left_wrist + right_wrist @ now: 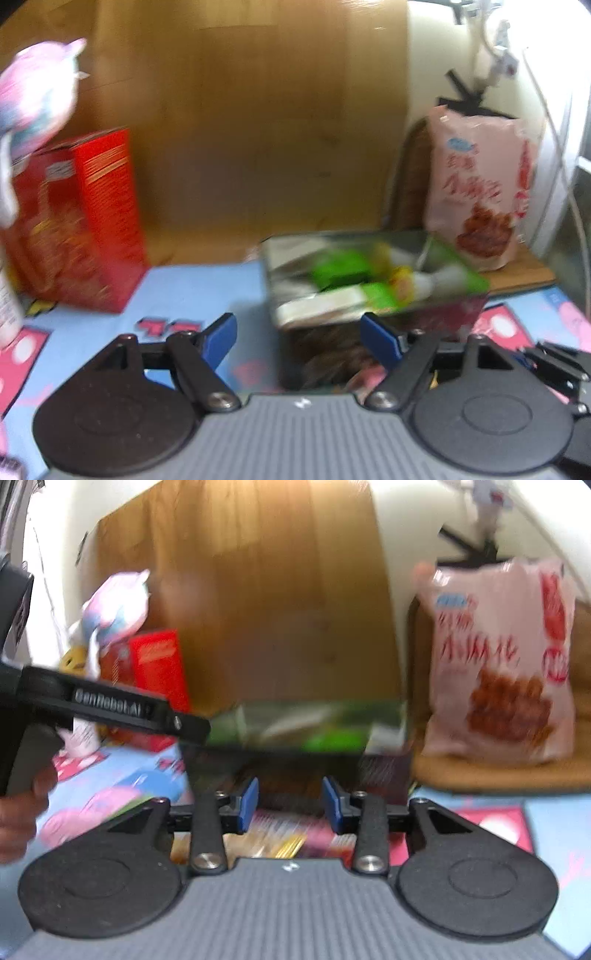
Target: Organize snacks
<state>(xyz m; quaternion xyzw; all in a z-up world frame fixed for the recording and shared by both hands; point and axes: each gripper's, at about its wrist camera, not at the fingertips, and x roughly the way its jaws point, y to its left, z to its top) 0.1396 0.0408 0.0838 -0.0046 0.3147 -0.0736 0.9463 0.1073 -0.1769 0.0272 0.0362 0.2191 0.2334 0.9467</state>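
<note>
The open rectangular metal tin, filled with green-wrapped snacks, is seen on the blue cartoon-printed tablecloth, beside the pink snack bag. The left gripper and right gripper are both observed released, nothing grasped

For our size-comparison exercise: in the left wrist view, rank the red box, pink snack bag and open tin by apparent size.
1. red box
2. open tin, nearer the camera and blurred, so its rank against the box is unsure
3. pink snack bag

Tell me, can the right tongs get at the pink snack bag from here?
Probably yes: the right tongs are open and empty, and the pink snack bag stands upright ahead to the right, beside the tin, nothing in front.
</note>
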